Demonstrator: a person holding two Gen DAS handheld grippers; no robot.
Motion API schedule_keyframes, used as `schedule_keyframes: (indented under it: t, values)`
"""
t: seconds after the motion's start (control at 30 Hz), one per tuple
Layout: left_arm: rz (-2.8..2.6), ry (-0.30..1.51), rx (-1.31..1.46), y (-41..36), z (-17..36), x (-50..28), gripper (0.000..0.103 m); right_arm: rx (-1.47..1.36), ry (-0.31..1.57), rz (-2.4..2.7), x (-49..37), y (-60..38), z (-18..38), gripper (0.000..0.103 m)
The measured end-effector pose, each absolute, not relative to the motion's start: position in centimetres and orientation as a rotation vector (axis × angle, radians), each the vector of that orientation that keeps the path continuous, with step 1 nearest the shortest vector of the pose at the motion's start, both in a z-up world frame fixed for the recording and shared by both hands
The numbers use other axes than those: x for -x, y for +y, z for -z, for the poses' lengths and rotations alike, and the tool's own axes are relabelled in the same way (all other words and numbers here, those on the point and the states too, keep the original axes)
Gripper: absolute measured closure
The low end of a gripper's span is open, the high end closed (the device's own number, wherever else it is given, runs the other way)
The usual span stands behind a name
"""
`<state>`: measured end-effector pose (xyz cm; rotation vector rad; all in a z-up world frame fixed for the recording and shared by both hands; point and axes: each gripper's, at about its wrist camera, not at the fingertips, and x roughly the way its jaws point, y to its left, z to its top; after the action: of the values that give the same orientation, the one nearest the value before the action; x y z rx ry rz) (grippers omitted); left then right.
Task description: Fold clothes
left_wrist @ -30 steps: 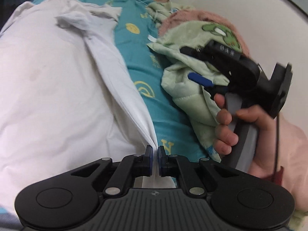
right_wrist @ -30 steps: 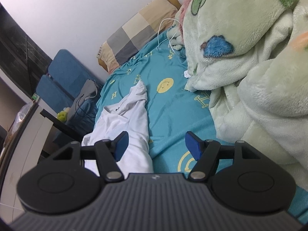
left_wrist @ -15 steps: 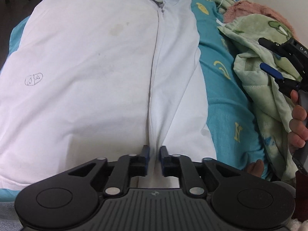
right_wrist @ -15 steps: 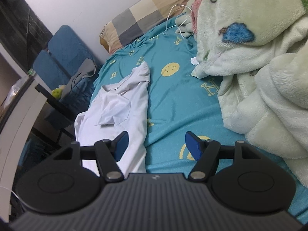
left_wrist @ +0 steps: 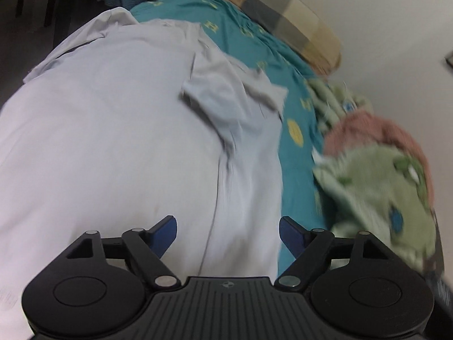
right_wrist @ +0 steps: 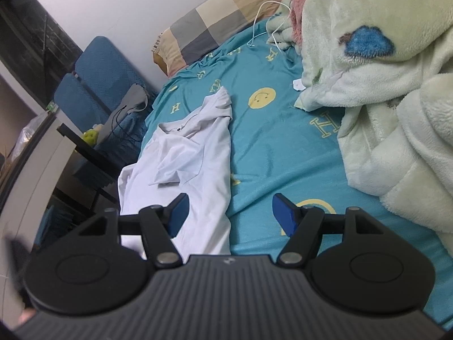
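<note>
A white shirt (right_wrist: 195, 155) lies spread on a teal sheet (right_wrist: 283, 147) printed with yellow letters and smiley faces. Seen from the right wrist, it runs from about 12 o'clock down to 7 o'clock ahead of the right gripper (right_wrist: 229, 214), its collar end farthest away and one sleeve folded back across the chest.

The right gripper's jaws stand wide apart and hold nothing. The shirt's near hem passes under the left blue pad, while the right pad hangs over bare sheet; the cloth's right edge falls roughly midway between the two.

The left gripper (left_wrist: 228, 236) is likewise spread wide with nothing in its grasp. The shirt (left_wrist: 113, 141) fills the view from 9 o'clock to 12 o'clock and runs down between the pads, a long crease heading toward 6 o'clock. This view is smeared by motion, so whether the pads touch the fabric or hover just above it cannot be told.

A green fleece blanket (right_wrist: 382, 85) is heaped at 2 o'clock of the right gripper, well apart from the shirt. A checked pillow (right_wrist: 215, 25) sits at 12 o'clock against the wall.
</note>
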<state>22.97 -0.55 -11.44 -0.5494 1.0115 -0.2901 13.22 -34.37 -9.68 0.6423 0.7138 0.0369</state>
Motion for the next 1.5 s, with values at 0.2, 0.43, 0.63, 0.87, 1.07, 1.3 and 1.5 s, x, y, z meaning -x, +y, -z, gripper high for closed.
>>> schedule_keyframes:
  t: [0.2,0.43,0.63,0.87,1.07,1.3,1.5]
  values:
    - [0.170,0.893,0.670,-3.9,16.2,-31.8,0.028,-0.653,0.726,-0.037,-14.2,-34.7,10.7,0.035]
    - [0.109,0.755,0.586,-5.6,17.8,-35.8,0.076,-0.651,0.758,-0.081,-15.6,-33.7,11.6,0.035]
    - [0.023,0.746,0.380,-5.0,16.8,-36.7,0.097,-0.579,0.770,-0.099,-15.9,-32.1,11.7,0.035]
    - [0.068,0.767,0.252,-5.7,16.2,-36.2,0.081,-0.511,0.776,-0.095,-16.3,-31.0,11.9,0.035]
    - [0.164,0.748,0.062,-6.9,11.7,-29.7,0.049,-0.440,0.737,-0.111,-16.0,-29.8,11.3,0.035]
    - [0.248,0.683,-0.090,-7.6,5.1,-17.1,0.022,-0.384,0.652,-0.138,-14.1,-28.8,9.5,0.035]
    - [0.223,0.624,-0.049,-5.9,2.1,-9.4,0.011,-0.348,0.572,-0.150,-12.0,-27.8,8.2,0.035]
